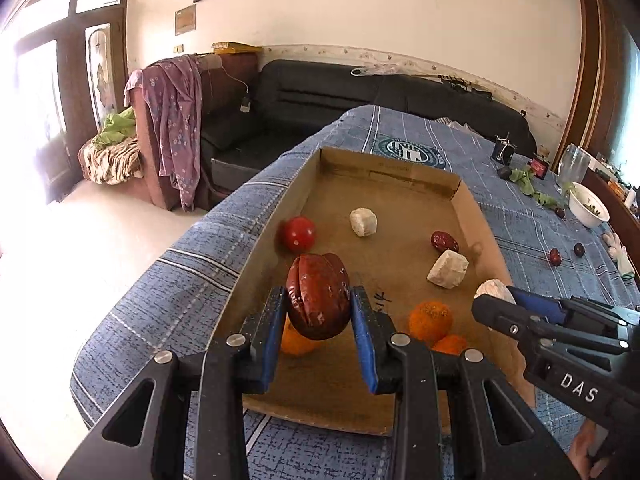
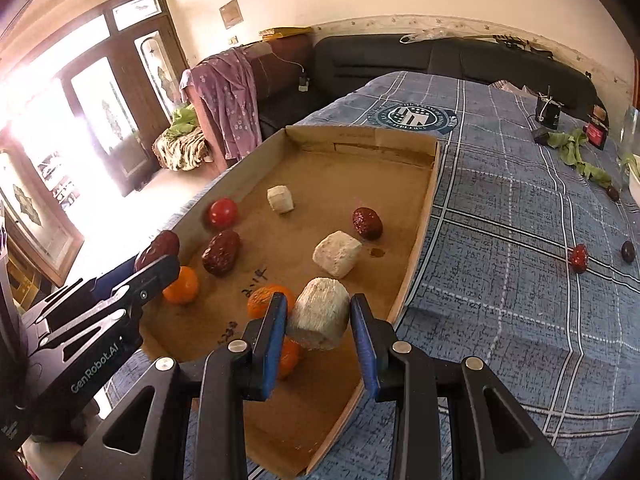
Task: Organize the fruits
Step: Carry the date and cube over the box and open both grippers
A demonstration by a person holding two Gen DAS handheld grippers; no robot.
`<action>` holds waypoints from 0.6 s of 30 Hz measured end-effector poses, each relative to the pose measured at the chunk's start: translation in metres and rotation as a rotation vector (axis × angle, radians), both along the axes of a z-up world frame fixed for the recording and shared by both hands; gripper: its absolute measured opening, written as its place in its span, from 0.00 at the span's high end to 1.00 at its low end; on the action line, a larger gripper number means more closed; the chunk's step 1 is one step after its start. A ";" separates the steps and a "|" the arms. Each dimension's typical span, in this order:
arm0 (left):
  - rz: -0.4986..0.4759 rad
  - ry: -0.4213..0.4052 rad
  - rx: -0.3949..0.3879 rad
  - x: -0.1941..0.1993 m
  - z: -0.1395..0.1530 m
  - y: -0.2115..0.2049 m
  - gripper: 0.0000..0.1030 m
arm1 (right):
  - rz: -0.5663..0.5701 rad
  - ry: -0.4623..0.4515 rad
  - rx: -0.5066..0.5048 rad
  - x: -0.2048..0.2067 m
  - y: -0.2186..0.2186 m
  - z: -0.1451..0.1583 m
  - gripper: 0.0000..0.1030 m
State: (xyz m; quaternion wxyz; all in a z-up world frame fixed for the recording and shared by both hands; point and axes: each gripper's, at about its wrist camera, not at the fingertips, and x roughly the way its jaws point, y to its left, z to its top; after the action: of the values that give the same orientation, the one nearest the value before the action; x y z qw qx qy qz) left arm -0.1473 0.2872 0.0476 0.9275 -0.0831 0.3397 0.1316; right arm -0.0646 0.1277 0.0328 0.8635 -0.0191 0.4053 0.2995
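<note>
A cardboard tray (image 1: 400, 184) (image 2: 416, 236) lies on the blue plaid cloth. My left gripper (image 1: 318, 308) is shut on a wrinkled red date (image 1: 318, 296), held above the tray's near left part; it also shows in the right wrist view (image 2: 158, 246). My right gripper (image 2: 320, 320) is shut on a pale cylindrical chunk (image 2: 320, 314), held over the tray's near right part; the chunk's tip shows in the left wrist view (image 1: 494, 290). In the tray lie a tomato (image 2: 223, 213), two dates (image 2: 221, 252) (image 2: 367, 222), two pale chunks (image 2: 281, 199) (image 2: 337, 253) and three oranges (image 2: 182, 285).
On the cloth right of the tray lie a red date (image 2: 579, 258) and a dark fruit (image 2: 628, 251). Green leaves (image 2: 576, 152), a white bowl (image 1: 588, 208) and a glass jar (image 1: 574, 164) stand at the far right. A black sofa (image 1: 320, 92) is behind the table.
</note>
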 end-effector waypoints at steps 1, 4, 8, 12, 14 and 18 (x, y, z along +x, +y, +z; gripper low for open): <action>-0.003 0.005 -0.007 0.002 -0.002 0.000 0.69 | -0.001 0.003 -0.001 0.001 0.000 -0.001 0.65; -0.001 0.018 -0.029 0.006 -0.007 0.003 0.69 | -0.004 0.006 -0.009 0.005 0.001 -0.004 0.65; 0.000 0.017 -0.029 0.008 -0.009 0.003 0.69 | -0.007 0.005 -0.021 0.011 0.004 -0.006 0.65; 0.006 0.016 -0.027 0.011 -0.010 0.003 0.69 | -0.006 0.002 -0.027 0.016 0.007 -0.007 0.64; 0.010 0.012 -0.030 0.012 -0.011 0.003 0.69 | -0.002 0.002 -0.029 0.018 0.009 -0.008 0.64; 0.013 0.009 -0.045 0.011 -0.009 0.004 0.68 | 0.000 0.004 -0.027 0.018 0.010 -0.009 0.64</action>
State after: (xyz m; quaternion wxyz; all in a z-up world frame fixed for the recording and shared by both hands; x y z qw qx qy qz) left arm -0.1364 0.2912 0.0383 0.9230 -0.1056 0.3463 0.1305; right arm -0.0462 0.1374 0.0238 0.8624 -0.0299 0.4110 0.2939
